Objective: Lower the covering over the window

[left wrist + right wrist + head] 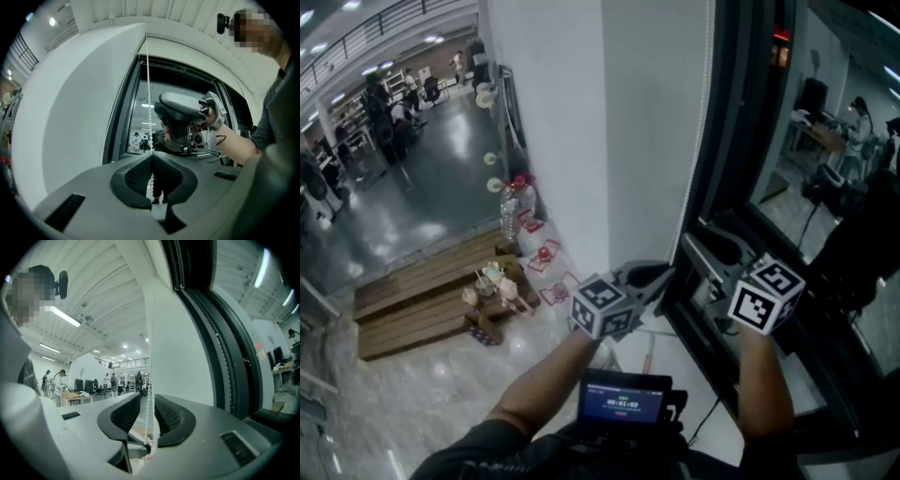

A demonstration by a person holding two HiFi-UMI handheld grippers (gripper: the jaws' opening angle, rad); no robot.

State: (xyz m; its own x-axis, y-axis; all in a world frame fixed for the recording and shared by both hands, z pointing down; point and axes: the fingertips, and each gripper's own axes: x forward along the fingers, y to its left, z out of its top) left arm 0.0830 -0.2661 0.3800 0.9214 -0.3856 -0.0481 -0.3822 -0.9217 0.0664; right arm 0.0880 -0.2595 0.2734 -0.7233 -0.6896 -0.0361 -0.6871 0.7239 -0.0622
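Head view: both arms reach toward the window (825,141) on the right, whose dark frame (724,169) meets a white wall (581,122). The bead chain (707,122) that works the covering runs down along the wall's edge, just beside the frame. The left claw (652,278) sits low and near, the right claw (717,251) to its right against the frame. The glass that shows here is bare, with a room visible through it; no covering hangs over it

Left gripper view: the left claw (151,160) is pressed together on the bead chain, which rises from between its pads up to the top corner of the opening. The other claw is held in front of the glass, to the right of the chain. The pane is open to view nearly to its top; I cannot tell whether the pale band above it is the rolled covering

Right gripper view: the right claw (146,411) stands spread, and the chain hangs in the gap without either pad pressing on it

Judging from this, the lowering is at an early stage: the chain is secured in one claw, the window is uncovered, and nearly all the pulling is yet to be done
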